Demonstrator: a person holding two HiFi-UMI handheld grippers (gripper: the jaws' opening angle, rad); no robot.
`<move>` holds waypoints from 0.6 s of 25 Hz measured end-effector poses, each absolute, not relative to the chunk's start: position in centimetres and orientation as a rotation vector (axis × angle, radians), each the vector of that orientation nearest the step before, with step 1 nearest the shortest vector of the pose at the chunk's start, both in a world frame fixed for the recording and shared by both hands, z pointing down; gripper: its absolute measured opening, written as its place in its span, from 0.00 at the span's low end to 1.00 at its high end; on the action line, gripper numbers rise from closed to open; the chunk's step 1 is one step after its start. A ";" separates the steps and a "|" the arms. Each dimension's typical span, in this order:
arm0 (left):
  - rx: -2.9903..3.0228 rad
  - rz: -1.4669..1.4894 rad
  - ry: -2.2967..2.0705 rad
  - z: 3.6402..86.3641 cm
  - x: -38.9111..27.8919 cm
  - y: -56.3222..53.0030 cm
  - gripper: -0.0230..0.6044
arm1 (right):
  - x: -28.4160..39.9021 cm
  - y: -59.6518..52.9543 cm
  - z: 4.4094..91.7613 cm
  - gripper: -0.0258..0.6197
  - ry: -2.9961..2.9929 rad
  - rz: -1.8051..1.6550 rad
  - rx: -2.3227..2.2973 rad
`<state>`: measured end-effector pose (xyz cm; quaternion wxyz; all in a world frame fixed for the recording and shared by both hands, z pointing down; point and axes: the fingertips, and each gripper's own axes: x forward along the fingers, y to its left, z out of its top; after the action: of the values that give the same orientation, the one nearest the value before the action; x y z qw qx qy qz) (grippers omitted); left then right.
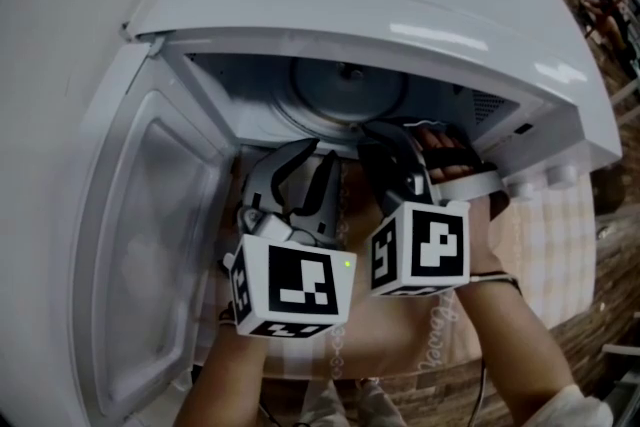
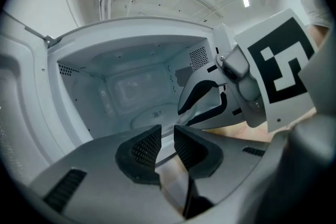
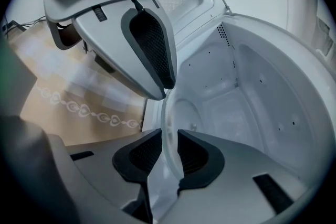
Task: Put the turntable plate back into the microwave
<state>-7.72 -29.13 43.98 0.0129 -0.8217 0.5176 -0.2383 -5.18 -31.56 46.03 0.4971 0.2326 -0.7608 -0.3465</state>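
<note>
Two pairs of tongs reach side by side into the mouth of the white microwave (image 1: pixel 400 5), whose door (image 1: pixel 150 245) hangs wide open on the left. The turntable plate (image 1: pixel 345 95) of clear glass lies inside the cavity, its near rim at the front opening. The right tongs (image 3: pixel 169 152) are rolled onto their side, so the plate's rim (image 3: pixel 169 128) shows edge-on running straight between their two ribbed pads; the pads stand a narrow way apart on either side of the glass, with a sliver of space showing, and do not pinch it. The left tongs (image 2: pixel 167 139) sit level just beside them, also only narrowly parted, with nothing clamped; through their gap the plate (image 2: pixel 152 113) shows flat on the cavity floor. In the head view the left tongs (image 1: pixel 300 177) and right tongs (image 1: pixel 400 143) nearly touch. Under the microwave, a patterned cloth (image 1: pixel 560 235) covers the table.
</note>
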 end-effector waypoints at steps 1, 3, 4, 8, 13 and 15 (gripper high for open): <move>-2.556 -0.769 1.608 44.2 -7.6 -29.4 0.15 | -5.2 -31.6 46.0 0.19 -1.841 -0.839 0.562; -2.533 -0.834 1.582 44.7 -7.3 -29.8 0.15 | -5.2 -31.6 46.0 0.19 -1.839 -0.833 0.560; -2.516 -0.864 1.563 44.9 -7.1 -29.9 0.15 | -5.2 -31.6 46.0 0.20 -1.841 -0.827 0.556; -2.466 -0.946 1.521 45.9 -6.6 -30.5 0.15 | -5.3 -31.6 45.9 0.25 -1.832 -0.818 0.527; -2.452 -0.955 1.527 46.0 -6.6 -30.8 0.13 | -5.4 -31.8 45.6 0.26 -1.796 -0.869 0.534; -2.448 -0.966 1.531 46.2 -6.7 -30.8 0.13 | -5.4 -31.6 45.7 0.26 -1.789 -0.878 0.512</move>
<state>-6.69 -30.85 46.22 0.0484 -0.8031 0.5022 -0.3170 -5.44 -31.55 45.69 0.5157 0.2133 -0.7449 -0.3655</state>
